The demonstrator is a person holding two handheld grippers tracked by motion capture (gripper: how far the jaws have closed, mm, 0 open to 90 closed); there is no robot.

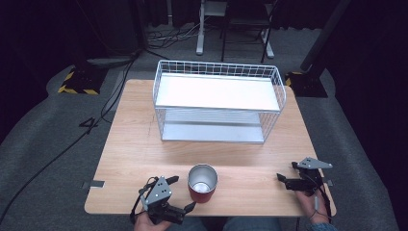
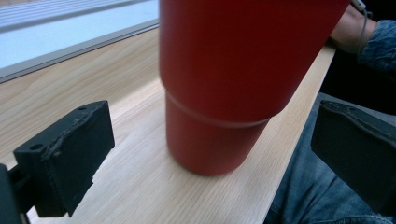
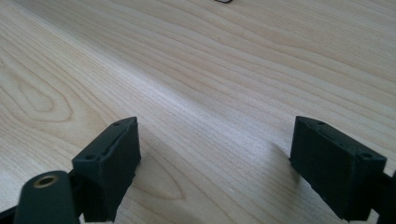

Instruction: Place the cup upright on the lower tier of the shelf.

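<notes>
The red cup [image 1: 202,184] is standing upright w/ its mouth open, near the front edge of the wooden table [image 1: 139,144], roughly mid-width, shiny metal showing inside. In the left gripper view the cup [image 2: 224,84] is looming right ahead, its narrower base sitting on the wood close to the table's edge.

The left gripper [image 1: 185,195] is lying just beside the cup at the front edge, jaws pointing toward it. Jaws are spread wide; in its own view the left gripper [image 2: 210,158] is showing one black jaw on either side of the cup's base, w/ clear gaps both sides, so not touching. The person's hand is gripping it from below the table edge, and jeans are showing past the edge at bottom right of that view.

The right gripper [image 1: 286,174] is resting at the table's front right corner, well apart from the cup, grey plate on top, jaws pointing left. Its own view has the right gripper [image 3: 215,163] w/ jaws spread apart, bare wood grain between them, nothing pinched.

Behind the cup, toward the back of the table, a white wire rack [image 1: 219,102] w/ two shelves is standing, open front facing the person. Cup and rack are apart, w/ bare wood between.
</notes>
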